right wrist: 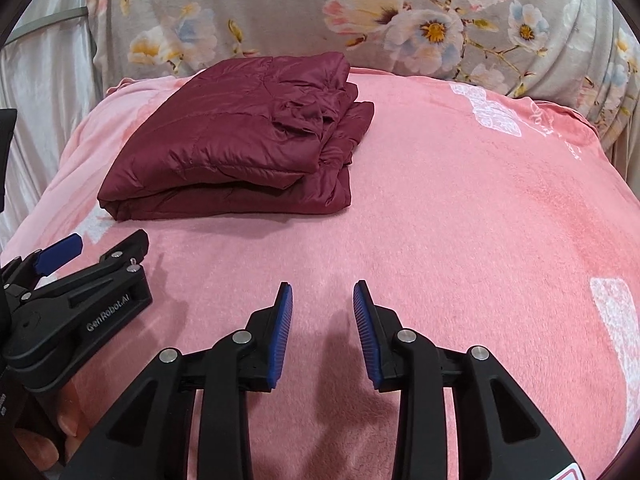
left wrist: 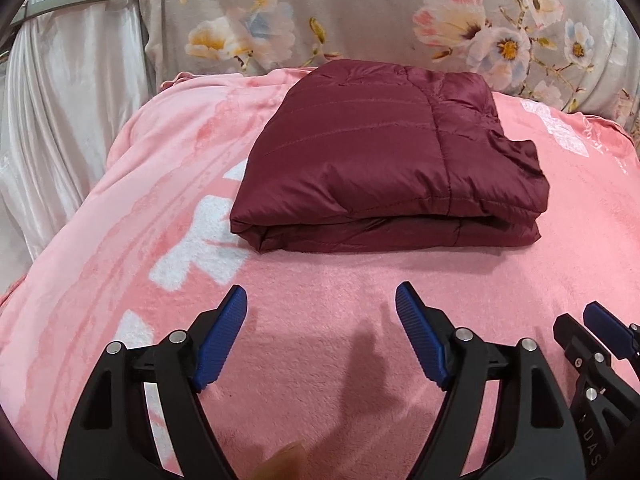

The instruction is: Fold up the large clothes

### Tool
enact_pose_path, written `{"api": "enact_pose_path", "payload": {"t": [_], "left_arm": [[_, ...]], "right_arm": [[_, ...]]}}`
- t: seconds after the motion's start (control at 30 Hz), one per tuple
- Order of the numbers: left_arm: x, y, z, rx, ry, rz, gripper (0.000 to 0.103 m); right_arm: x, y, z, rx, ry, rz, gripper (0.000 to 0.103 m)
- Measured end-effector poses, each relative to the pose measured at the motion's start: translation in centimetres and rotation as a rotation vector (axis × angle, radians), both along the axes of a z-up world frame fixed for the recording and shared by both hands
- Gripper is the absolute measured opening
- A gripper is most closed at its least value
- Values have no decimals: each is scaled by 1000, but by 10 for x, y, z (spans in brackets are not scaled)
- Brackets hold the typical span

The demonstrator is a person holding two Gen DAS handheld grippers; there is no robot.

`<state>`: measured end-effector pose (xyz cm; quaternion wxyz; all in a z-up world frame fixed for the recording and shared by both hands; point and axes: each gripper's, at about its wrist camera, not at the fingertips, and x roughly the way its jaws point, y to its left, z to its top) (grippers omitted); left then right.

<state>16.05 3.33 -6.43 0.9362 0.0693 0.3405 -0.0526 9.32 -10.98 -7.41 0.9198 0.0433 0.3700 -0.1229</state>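
Observation:
A maroon quilted puffer jacket (left wrist: 384,160) lies folded in a compact rectangle on the pink blanket (left wrist: 320,280); it also shows in the right wrist view (right wrist: 240,148) at the upper left. My left gripper (left wrist: 320,300) is open wide and empty, hovering above the blanket just short of the jacket's near edge. My right gripper (right wrist: 322,296) is open and empty, over bare blanket to the right of the jacket. The right gripper's tip (left wrist: 600,320) shows at the left view's lower right. The left gripper (right wrist: 80,264) shows at the right view's lower left.
A grey floral quilt (left wrist: 360,12) is heaped behind the blanket. A white satin curtain (left wrist: 60,100) hangs at the left. The pink blanket (right wrist: 480,220) has white patches and stretches to the right of the jacket.

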Motion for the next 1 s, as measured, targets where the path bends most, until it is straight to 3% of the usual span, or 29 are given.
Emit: {"api": "enact_pose_path", "payload": {"t": [0.13, 1.0], "left_arm": [[-1, 7, 1, -31, -8, 24, 74], [-4, 2, -1, -2, -11, 19, 74]], "right_arm": [[0, 0, 0, 0, -1, 2, 32], [1, 7, -2, -35, 4, 1, 32]]}}
